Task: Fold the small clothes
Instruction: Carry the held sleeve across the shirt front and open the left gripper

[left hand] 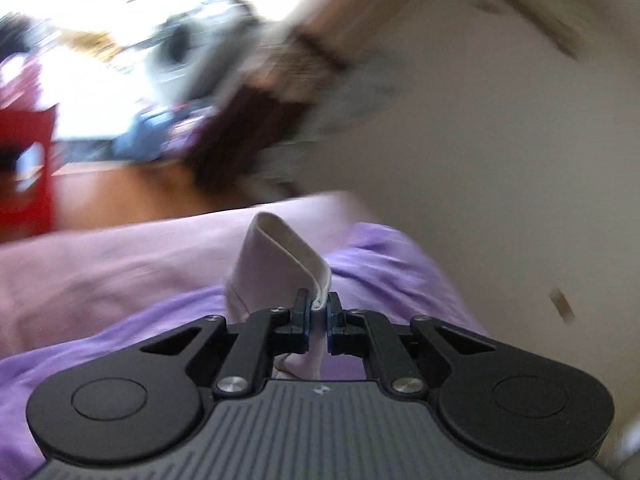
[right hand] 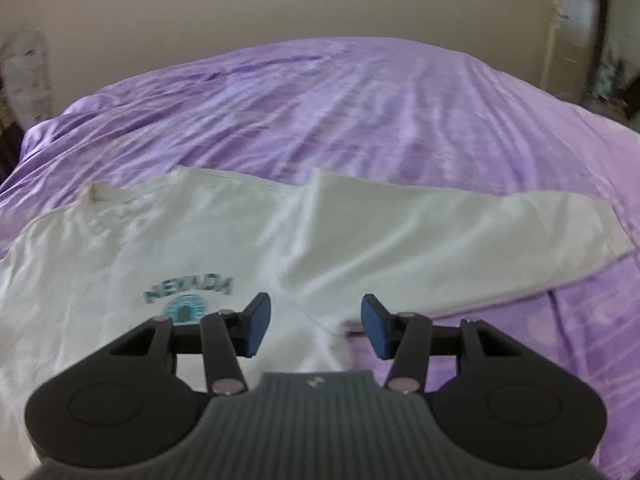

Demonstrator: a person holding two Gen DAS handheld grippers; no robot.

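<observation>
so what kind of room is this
Most likely a bedroom in a home: a white shirt lies spread on a bed with a purple sheet, a plain wall behind it, and blurred household clutter beyond the bed's edge.

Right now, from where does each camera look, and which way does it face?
Left wrist: sits behind the left gripper, facing across the purple bedsheet toward a blurred room; jaws shut on a white shirt edge.
Right wrist: sits behind the right gripper, tilted down at the shirt spread flat; jaws open, empty.
Shared: shirt and bedsheet.
</observation>
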